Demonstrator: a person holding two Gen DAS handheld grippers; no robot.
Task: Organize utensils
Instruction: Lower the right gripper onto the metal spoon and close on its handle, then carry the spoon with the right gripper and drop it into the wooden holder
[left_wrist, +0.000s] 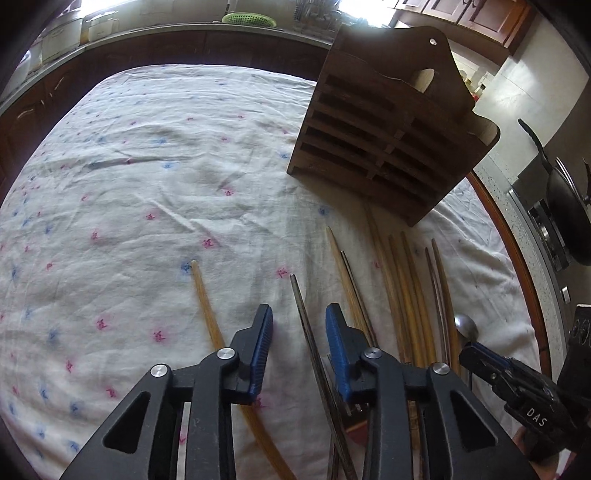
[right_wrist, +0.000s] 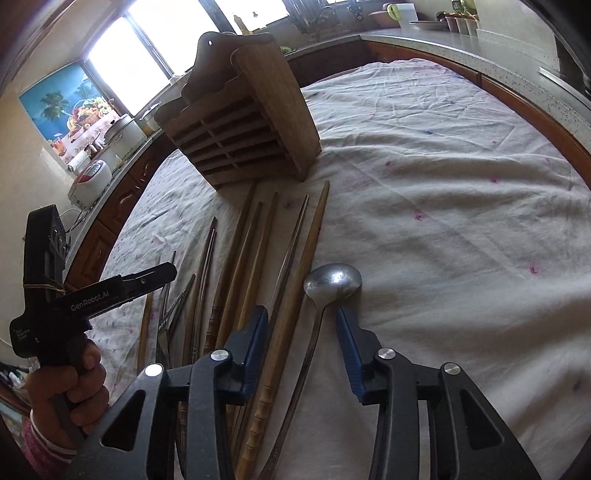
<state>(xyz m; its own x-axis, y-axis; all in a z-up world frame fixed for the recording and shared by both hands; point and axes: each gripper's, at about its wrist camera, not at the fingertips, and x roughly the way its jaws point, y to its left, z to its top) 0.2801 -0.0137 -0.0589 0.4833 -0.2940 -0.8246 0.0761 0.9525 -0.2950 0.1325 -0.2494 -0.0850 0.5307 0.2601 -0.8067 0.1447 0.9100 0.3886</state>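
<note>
So this is the pick-up step; nothing looks slotted yet, as far as the visible slots of the wooden rack show, and the utensils all lie on the tablecloth just in front of it. The left gripper hangs over a dark metal chopstick that runs between its blue pads; the jaws stand partly open with a gap on both sides, so it isn't pinched yet. The right gripper does the same over the metal spoon, its handle passing between the jaws untouched; the bowl points toward the rack. The wooden chopsticks lie in a fan between the two. Next each probably needs to drop a bit, squeeze, then lift toward a rack slot.
</note>
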